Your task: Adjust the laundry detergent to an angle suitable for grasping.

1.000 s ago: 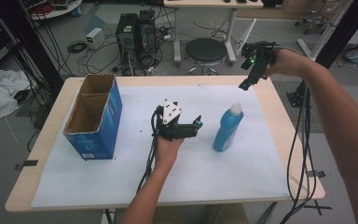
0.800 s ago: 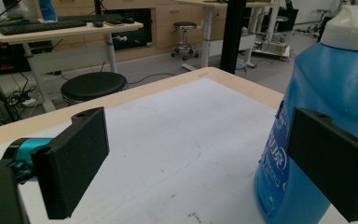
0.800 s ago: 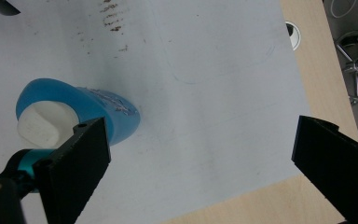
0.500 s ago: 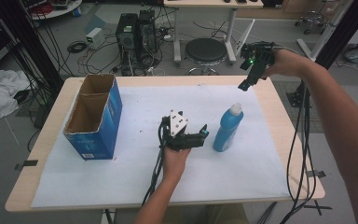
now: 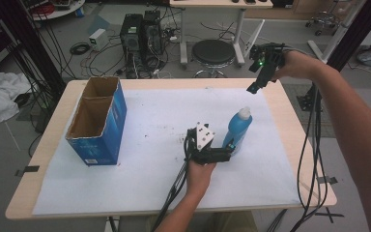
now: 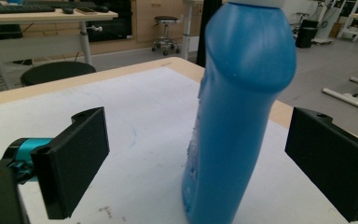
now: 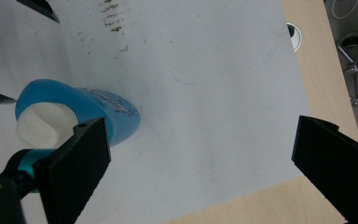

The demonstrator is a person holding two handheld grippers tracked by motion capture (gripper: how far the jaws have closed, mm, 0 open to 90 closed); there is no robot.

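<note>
Bottle (image 6: pixel 235 116) upright between spread left jaws.

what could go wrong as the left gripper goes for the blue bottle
The bottle is tall, narrow and upright, so a jaw nudging it before both close could tip it. In the left gripper view it stands right of centre between the open jaws of the left gripper; closing now may push it sideways. The right gripper hangs high, open, too far off to steady it.
</note>
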